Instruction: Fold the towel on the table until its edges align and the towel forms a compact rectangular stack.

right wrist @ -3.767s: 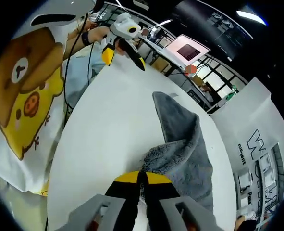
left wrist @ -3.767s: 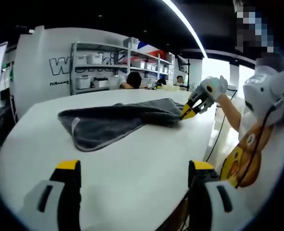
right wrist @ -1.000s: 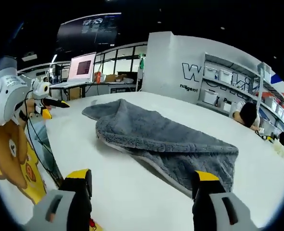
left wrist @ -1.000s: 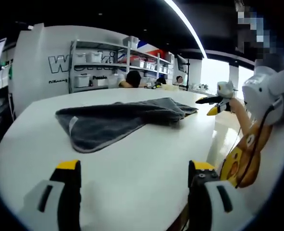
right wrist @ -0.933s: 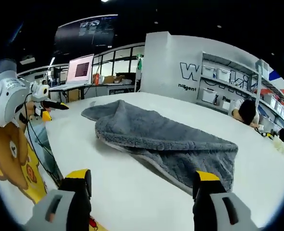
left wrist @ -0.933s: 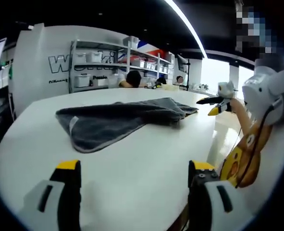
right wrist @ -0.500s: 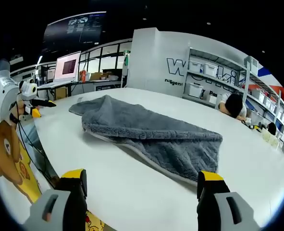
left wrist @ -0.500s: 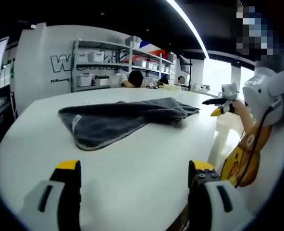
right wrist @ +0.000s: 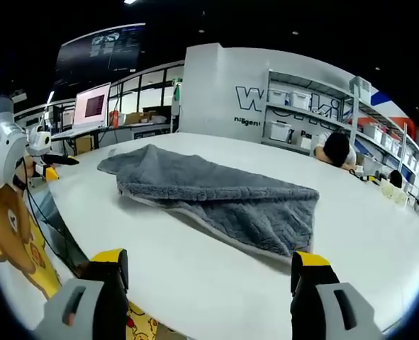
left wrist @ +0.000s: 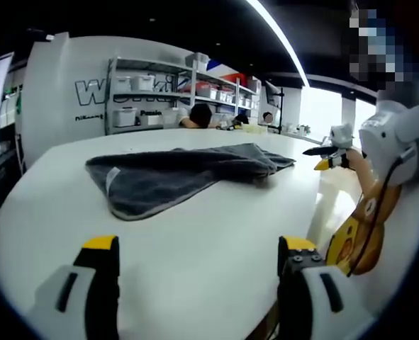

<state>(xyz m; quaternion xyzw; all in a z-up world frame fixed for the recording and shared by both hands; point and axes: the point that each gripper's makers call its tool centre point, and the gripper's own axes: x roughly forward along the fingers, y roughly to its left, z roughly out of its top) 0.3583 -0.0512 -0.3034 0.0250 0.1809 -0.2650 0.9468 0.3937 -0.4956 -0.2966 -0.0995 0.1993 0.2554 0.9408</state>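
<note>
right gripper (right wrist: 209, 273) withdrawn, towel (right wrist: 216, 191) before shelves (right wrist: 315, 117)

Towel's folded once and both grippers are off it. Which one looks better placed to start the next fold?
Probably the right gripper: the towel's short end lies just ahead of its open fingers. The left gripper, also open, faces the towel across more bare table.

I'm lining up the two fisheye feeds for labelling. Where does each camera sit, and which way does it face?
Left gripper view: rides the left gripper, jaws open, facing across the white table at the grey towel; the person's shirt and the right gripper show at right.
Right gripper view: rides the right gripper, jaws open, facing the towel from another side; the left gripper and shirt show at left.
Shared: towel, table, shelving wall.
</note>
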